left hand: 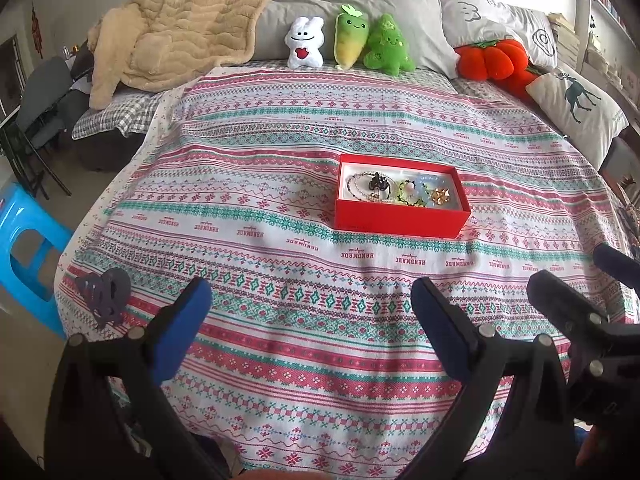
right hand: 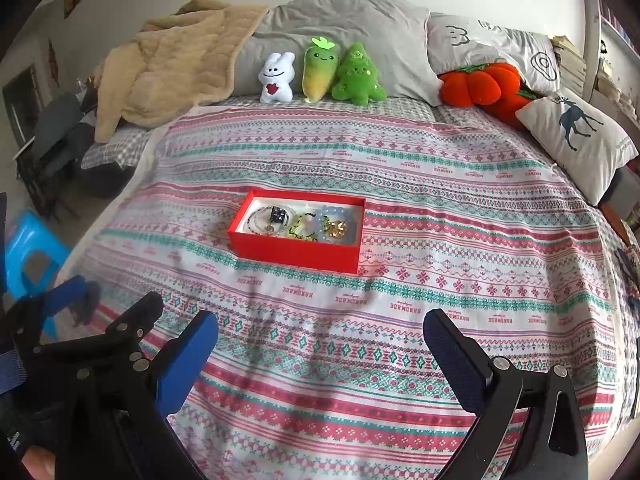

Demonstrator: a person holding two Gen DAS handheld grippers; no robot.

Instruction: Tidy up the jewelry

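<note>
A red open box with a white lining sits on the patterned bedspread. It holds several pieces of jewelry: bead bracelets, a dark charm, a green piece, a pale blue ring and a gold flower. The box also shows in the right wrist view, with the jewelry inside. My left gripper is open and empty, well short of the box. My right gripper is open and empty, also short of the box. The right gripper's fingers show at the right edge of the left wrist view.
Plush toys, an orange pumpkin cushion, pillows and a beige blanket lie at the head of the bed. A blue plastic stool stands left of the bed. A dark heart-shaped cutout lies near the bed's left edge.
</note>
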